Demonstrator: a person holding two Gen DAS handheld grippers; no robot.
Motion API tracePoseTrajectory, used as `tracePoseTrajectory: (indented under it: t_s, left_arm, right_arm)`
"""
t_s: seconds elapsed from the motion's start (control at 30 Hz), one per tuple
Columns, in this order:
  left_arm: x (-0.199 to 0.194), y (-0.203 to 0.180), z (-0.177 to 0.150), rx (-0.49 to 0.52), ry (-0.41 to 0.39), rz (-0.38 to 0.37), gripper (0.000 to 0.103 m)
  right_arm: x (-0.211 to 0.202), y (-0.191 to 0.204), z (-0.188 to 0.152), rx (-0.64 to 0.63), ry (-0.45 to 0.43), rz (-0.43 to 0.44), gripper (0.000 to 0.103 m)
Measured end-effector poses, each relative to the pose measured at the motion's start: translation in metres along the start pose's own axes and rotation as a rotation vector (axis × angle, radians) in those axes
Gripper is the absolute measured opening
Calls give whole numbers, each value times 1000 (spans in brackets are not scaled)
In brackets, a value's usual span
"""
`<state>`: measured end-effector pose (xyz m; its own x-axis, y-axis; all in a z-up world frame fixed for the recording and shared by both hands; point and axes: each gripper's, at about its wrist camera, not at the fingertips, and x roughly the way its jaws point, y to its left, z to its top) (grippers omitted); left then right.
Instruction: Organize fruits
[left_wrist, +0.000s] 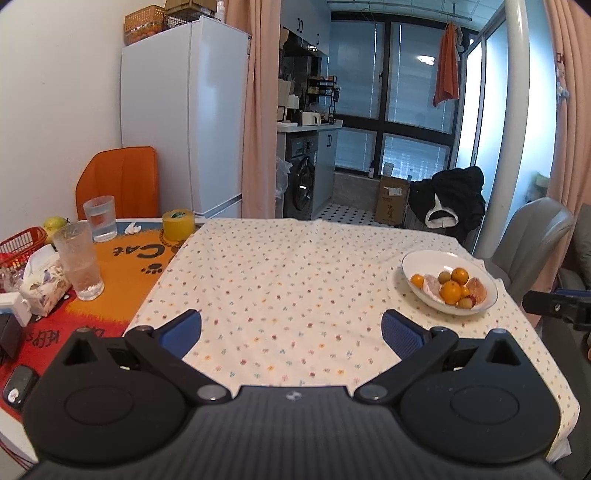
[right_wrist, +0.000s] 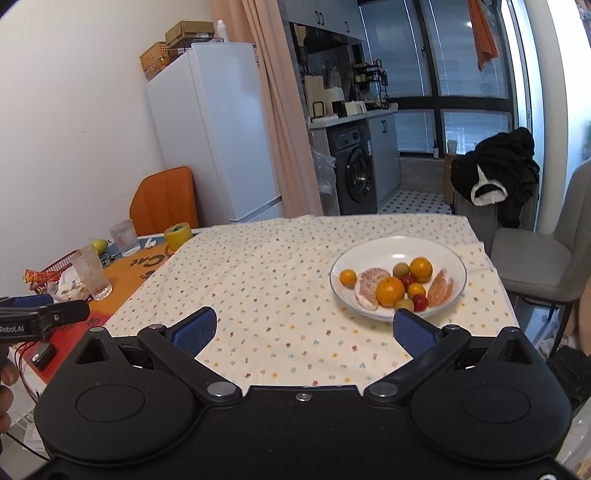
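On the bench (right_wrist: 280, 295), over a soft floral-print cloth, I see a glossy white bowl (right_wrist: 443, 251) holding round oranges (right_wrist: 389, 291), peeled citrus segments (right_wrist: 367, 286) and small red and greenish fruits. My right hand-held gripper (right_wrist: 303, 326) hovers just before it, ribbed blue pads spread wide, empty. My left hand-held gripper (left_wrist: 291, 325) is likewise released over bare cloth, the bowl (left_wrist: 417, 258) off to its right.

White bowl (right_wrist: 454, 258) of fruit (right_wrist: 390, 291) on floral tablecloth (right_wrist: 266, 280), right tool (right_wrist: 304, 329) spread wide, empty
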<state>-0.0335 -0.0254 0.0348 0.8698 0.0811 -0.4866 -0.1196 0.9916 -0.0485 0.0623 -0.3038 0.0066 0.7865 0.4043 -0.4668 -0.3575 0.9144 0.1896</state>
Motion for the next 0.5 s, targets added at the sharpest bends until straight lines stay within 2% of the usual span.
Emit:
tracePoseTrajectory:
  t_s: [0.5]
  left_arm:
    - [0, -1, -11, 35, 33, -32, 103]
  right_arm:
    - [-2, 7, -13, -23, 24, 5, 103]
